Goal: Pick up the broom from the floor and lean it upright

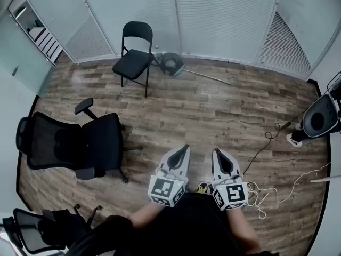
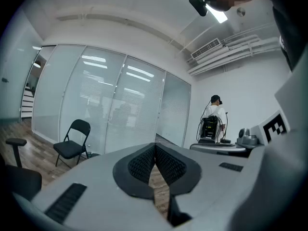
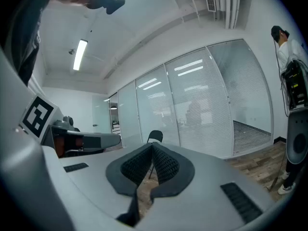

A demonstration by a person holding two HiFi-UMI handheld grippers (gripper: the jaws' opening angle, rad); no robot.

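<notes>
The broom (image 1: 173, 64) lies on the wood floor by the far glass wall, its dark head next to the folding chair (image 1: 134, 57) and its thin handle (image 1: 210, 78) running right. Both grippers are held close to the person's body, far from the broom. My left gripper (image 1: 186, 148) is shut with nothing in it; its pads meet at the tip (image 2: 155, 146). Beside it, my right gripper (image 1: 216, 151) is also shut and holds nothing (image 3: 152, 146). Neither gripper view shows the broom.
A black office chair (image 1: 80, 143) stands at the left, another chair (image 1: 32, 228) at the lower left. Cables (image 1: 269, 135) trail over the floor at the right near a black stand (image 1: 319, 116) and a person's shoe (image 1: 293, 138). A person (image 2: 214, 121) stands by the white wall.
</notes>
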